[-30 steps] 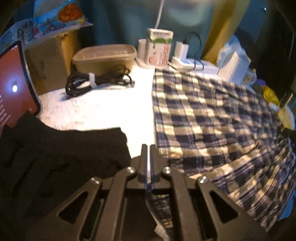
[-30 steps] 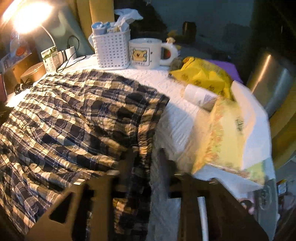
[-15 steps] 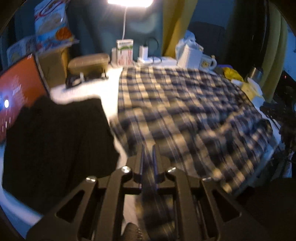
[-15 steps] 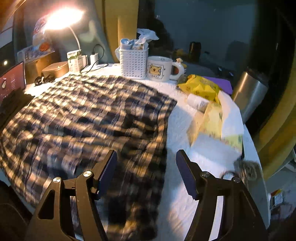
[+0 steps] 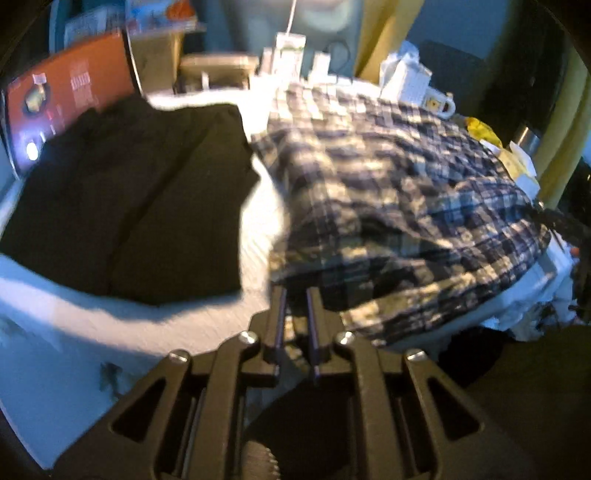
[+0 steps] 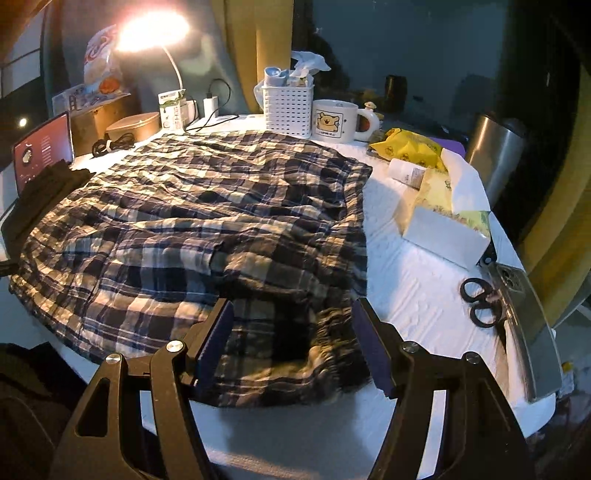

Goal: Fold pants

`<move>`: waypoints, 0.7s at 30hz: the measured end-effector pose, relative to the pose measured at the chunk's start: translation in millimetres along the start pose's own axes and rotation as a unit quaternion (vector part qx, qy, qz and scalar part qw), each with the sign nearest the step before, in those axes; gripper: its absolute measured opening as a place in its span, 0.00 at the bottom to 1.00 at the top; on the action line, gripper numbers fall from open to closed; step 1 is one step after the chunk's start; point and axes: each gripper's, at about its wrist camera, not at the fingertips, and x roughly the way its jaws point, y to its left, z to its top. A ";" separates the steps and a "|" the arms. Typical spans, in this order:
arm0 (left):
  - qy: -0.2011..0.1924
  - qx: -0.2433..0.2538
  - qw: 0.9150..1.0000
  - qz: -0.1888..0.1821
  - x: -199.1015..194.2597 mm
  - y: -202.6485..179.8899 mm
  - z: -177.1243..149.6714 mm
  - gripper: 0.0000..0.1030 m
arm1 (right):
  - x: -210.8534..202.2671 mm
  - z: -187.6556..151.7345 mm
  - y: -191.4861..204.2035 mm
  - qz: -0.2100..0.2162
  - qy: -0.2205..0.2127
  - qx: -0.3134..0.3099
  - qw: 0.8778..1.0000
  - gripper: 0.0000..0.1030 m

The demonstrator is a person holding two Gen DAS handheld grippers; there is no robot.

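Hanging over the near edge of a white-covered tabletop (image 6: 413, 295), my right tongs (image 6: 295, 343) stand wide with nothing pinched, their two pads on either side of the elastic waistband of the plaid pants (image 6: 207, 221) but apart from it. The pants lie spread and rumpled across the middle of the tabletop, folded over on themselves. My left tongs (image 5: 295, 317), seen in a blurred view, show only a narrow slit between the pads, which have just been parting a little; plaid cloth shows in that slit, though I cannot tell whether it is pinched. To their left lies a black garment (image 5: 140, 206), just beside the pants. A lit lamp (image 6: 151, 29), a white basket (image 6: 288, 107), a bear mug (image 6: 336, 122) and a tissue box (image 6: 447, 225) crowd the far and right sides, with scissors (image 6: 480, 299) near the right edge.
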 end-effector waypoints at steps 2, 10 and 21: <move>-0.010 -0.002 1.000 -0.010 -0.6 1.0 -1.7 0.14 | -1.2 0.4 1.1 0.002 -0.001 -0.001 1.000 0.67; 0.012 0.038 0.996 -0.074 1.7 -18.2 4.0 0.74 | 4.6 -0.3 0.3 0.004 0.007 0.006 1.000 0.67; 0.021 0.166 0.985 0.033 0.0 -45.6 -19.4 0.79 | 4.4 -1.2 0.2 0.005 0.007 0.008 1.000 0.67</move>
